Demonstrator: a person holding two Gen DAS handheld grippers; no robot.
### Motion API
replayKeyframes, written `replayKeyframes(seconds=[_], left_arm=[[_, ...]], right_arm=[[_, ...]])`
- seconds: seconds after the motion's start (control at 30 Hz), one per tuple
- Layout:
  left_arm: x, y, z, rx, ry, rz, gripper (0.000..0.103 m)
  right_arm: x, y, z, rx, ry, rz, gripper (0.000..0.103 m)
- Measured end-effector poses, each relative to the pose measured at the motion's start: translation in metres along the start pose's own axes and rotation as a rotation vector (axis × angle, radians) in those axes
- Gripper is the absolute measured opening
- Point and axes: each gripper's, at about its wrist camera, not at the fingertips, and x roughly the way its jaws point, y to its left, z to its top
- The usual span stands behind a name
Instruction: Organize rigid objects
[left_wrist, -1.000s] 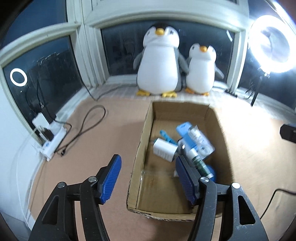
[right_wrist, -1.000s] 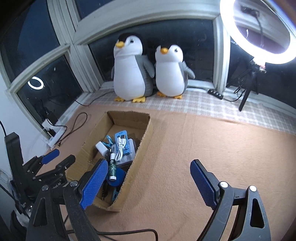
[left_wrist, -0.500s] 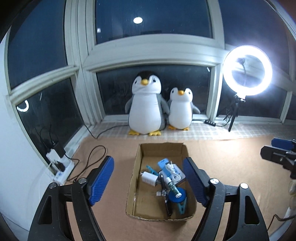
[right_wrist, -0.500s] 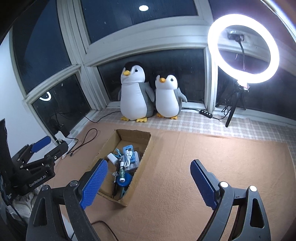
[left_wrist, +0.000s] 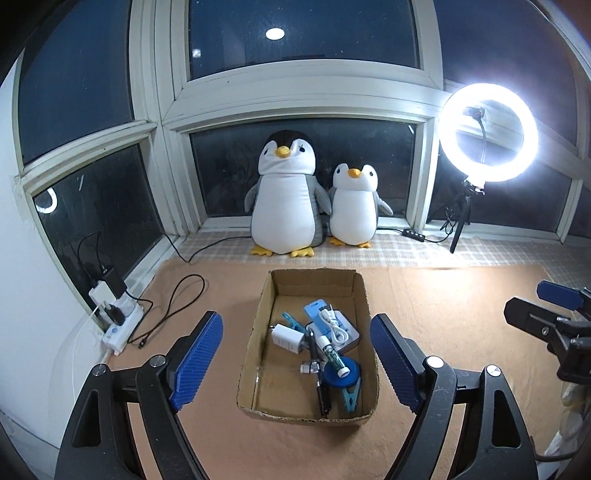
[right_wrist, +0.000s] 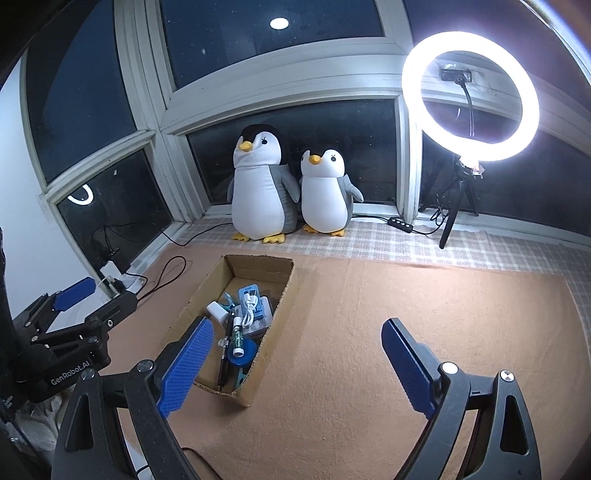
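Note:
An open cardboard box (left_wrist: 255, 343) stands on the tan mat; it also shows in the right wrist view (right_wrist: 284, 295). Inside lie a white charger (left_wrist: 285, 336), a blue packet with a white cable (left_wrist: 330, 325), a green tube (left_wrist: 334, 357), a blue tape roll (left_wrist: 345, 380), a black pen (left_wrist: 320, 384) and blue clips. My left gripper (left_wrist: 297, 363) is open and empty, held above and in front of the box. My right gripper (right_wrist: 295, 363) is open and empty, to the right of the box, over the mat.
Two plush penguins (left_wrist: 286, 195) sit on the window ledge behind the box. A lit ring light (left_wrist: 487, 142) on a tripod stands at the back right. A power strip (left_wrist: 118, 325) with plugs and a black cable (left_wrist: 173, 306) lies at the left wall.
Both grippers have pulled back and up, away from the box, so the box looks smaller and more of the window shows. Both stayed open and empty.

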Motion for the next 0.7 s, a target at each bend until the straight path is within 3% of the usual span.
replayKeyframes(seconds=[0.7], left_arm=[[0.014, 0.007, 0.000, -0.017, -0.002, -0.006, 0.094]], right_arm=[[0.014, 0.014, -0.005, 0.007, 0.022, -0.042, 0.090]])
